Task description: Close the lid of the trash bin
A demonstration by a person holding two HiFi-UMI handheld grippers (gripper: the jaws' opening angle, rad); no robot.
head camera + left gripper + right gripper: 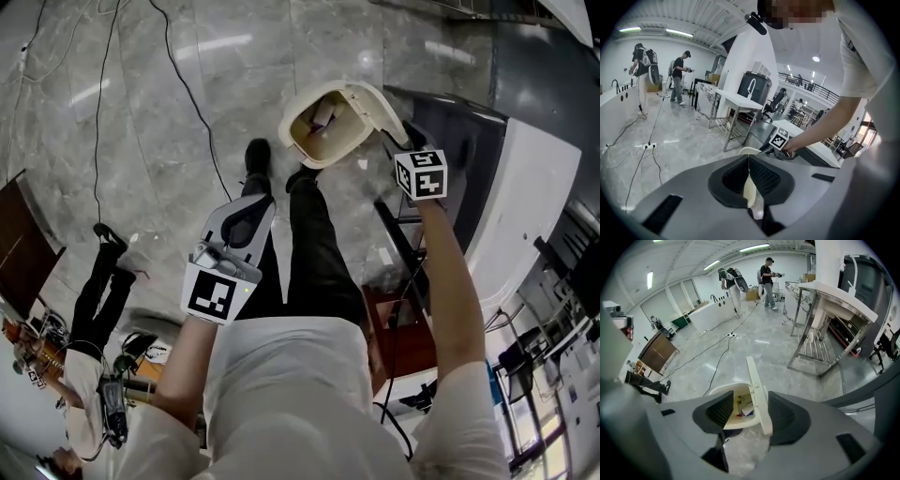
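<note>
The only print in sight is the black-and-white square pattern on each marker cube: one (421, 174) on the right gripper (405, 141), one (217, 291) on the left gripper (251, 214).

In the head view the cream trash bin (302, 141) stands on the grey marble floor (141, 112) at upper centre, just beyond the wearer's black shoes (257, 155). Its mouth faces up at the camera. The lid (378, 105) is swung open at the mouth's right side, with the right gripper just beside it.

The right gripper view shows the lid (757, 390) edge-on and upright. Its long axis runs from upper centre down to the lower middle of the frame, along the right rim of the bin (719, 389). The right gripper (747, 413) is released. Its jaws stand apart with the lid between them, close to the right-hand pad; whether they touch I cannot tell. Only this view shows the scraps (745, 409) inside the bin.

The left gripper view shows the left gripper (749, 176) clenched, pads meeting in a line with nothing between them. A sliver of the cream bin (747, 150) peeks over the jaws, and the right gripper's cube (778, 139) shows beyond. Here the lid cannot be made out.

Both gripper views show a steel table (825, 301) and standing people (766, 282). The head view instead shows cables (192, 94) running across the floor.
</note>
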